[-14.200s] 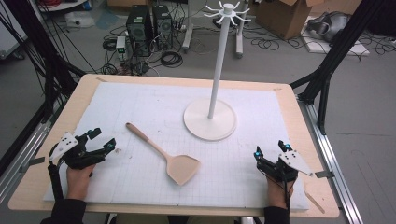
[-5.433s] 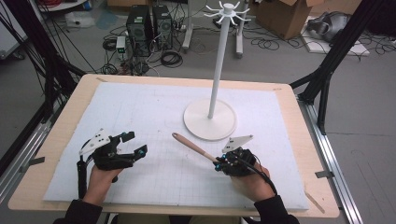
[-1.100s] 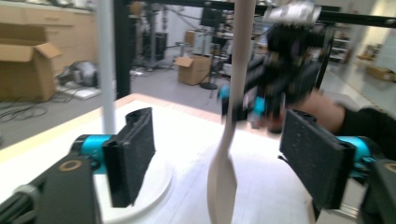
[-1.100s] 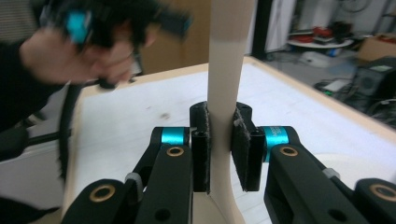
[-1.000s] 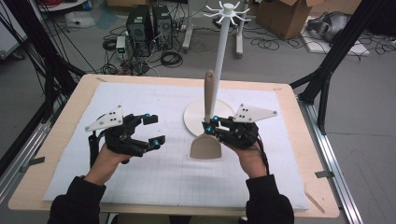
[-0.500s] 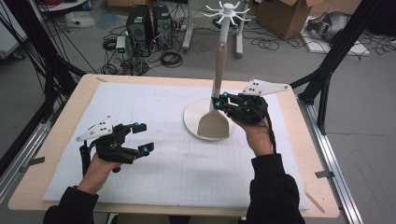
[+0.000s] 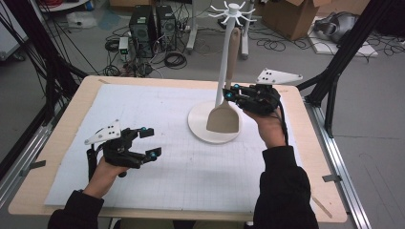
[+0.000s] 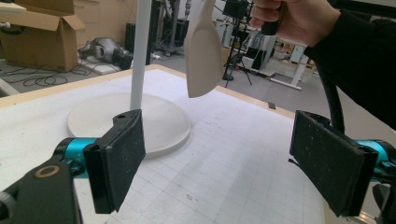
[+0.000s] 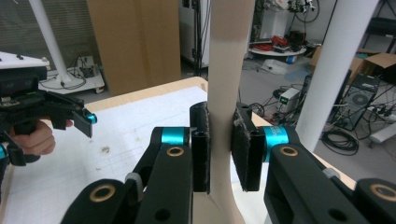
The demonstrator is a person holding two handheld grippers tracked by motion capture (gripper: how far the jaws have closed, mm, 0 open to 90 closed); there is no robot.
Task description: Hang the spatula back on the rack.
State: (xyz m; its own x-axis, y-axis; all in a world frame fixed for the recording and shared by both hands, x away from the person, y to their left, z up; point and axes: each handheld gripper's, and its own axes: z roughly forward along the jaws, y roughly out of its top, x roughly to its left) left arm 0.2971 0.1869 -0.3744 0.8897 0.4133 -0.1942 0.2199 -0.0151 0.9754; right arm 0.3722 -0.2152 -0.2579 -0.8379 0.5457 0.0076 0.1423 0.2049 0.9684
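The flat wooden spatula (image 7: 224, 112) is pale beige. The tall stand with round base (image 7: 200, 125) is white. The table mat (image 7: 157, 119) is white with a fine grey grid pattern, and the table edge (image 7: 38, 191) is light wood. Both black grippers (image 7: 136, 143) (image 7: 230, 94) have turquoise rings and grey top plates. The sleeves (image 7: 286, 191) are black.

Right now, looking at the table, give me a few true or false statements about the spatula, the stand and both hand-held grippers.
1. The right hand-held gripper clamps the wooden spatula by its handle. True.
2. The spatula lies flat on the mat. False: it is held upright, blade down, beside the white stand.
3. The left hand-held gripper is open with nothing between its jaws. True.
4. The stand has tipped over. False: it stands upright on its round base.
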